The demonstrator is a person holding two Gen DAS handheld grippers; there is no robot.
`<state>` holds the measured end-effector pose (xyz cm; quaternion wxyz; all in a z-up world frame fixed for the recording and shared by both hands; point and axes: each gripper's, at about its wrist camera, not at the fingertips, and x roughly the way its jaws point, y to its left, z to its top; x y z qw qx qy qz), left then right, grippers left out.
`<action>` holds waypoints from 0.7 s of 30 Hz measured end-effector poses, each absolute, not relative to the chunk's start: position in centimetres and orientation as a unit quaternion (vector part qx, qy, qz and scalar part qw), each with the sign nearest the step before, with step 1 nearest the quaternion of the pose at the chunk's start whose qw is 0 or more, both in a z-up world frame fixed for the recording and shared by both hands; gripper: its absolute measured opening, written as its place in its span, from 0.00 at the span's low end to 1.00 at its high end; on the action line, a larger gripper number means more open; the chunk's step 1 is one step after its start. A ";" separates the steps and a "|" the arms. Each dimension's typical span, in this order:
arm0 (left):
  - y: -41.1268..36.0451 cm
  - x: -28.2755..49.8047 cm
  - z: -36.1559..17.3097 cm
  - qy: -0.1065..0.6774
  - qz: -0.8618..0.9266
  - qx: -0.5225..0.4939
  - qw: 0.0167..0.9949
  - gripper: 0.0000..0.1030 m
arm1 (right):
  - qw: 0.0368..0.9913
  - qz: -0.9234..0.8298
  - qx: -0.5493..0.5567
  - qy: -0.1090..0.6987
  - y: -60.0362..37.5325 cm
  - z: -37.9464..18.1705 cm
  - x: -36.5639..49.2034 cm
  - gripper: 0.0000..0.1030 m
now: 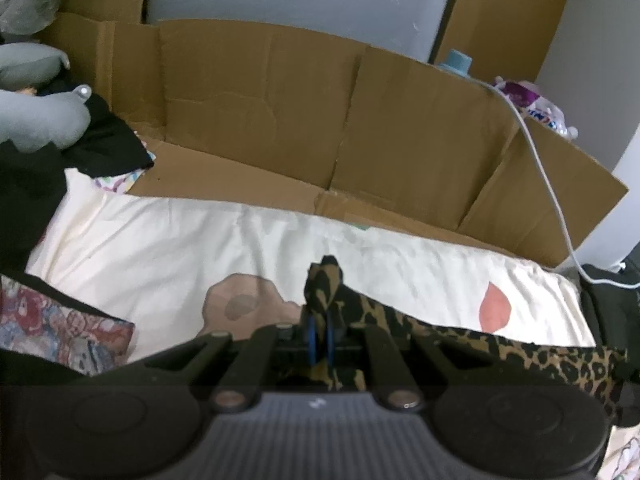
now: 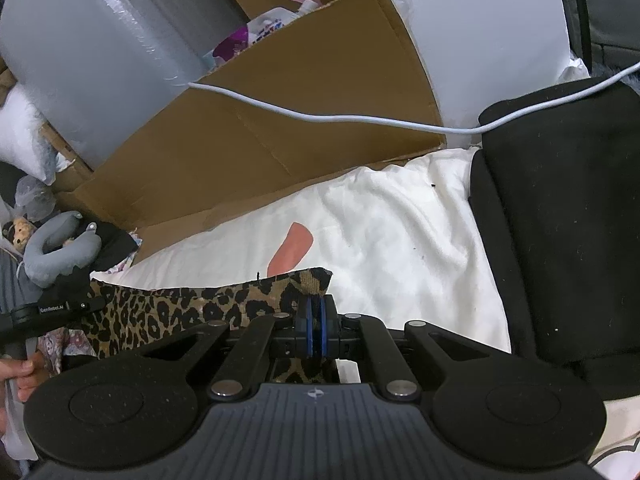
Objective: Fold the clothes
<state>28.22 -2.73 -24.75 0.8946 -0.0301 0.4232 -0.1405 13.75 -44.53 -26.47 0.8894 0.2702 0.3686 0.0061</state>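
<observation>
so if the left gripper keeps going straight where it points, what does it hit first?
Likely the white bedding just past the leopard-print cloth that the left gripper has in its shut jaws. The cardboard sheet stands behind. Depth is unclear in the fisheye view.

a cluttered home bedroom: a cream bedsheet (image 1: 160,248), flattened cardboard boxes (image 1: 260,100) and a grey plush toy (image 2: 56,244).

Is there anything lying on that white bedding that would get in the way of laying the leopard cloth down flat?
Nothing visible. Both grippers, left and right, already pinch the leopard cloth, and the white bedding ahead looks bare; the black cushion sits off to the side.
</observation>
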 end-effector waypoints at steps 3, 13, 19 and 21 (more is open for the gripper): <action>-2.7 28.7 -25.4 0.430 -0.135 -0.033 0.892 0.06 | 0.888 0.006 0.273 0.371 -44.7 -26.9 14.3 0.02; -3.7 30.3 -26.7 0.436 -0.133 -0.030 0.890 0.06 | 0.881 -0.003 0.278 0.382 -45.2 -28.1 16.1 0.02; -4.2 31.6 -28.8 0.450 -0.127 -0.026 0.883 0.06 | 0.872 -0.008 0.284 0.399 -45.8 -29.8 18.1 0.02; -4.4 31.9 -29.3 0.453 -0.127 -0.026 0.882 0.06 | 0.868 -0.011 0.287 0.404 -46.0 -30.3 18.6 0.02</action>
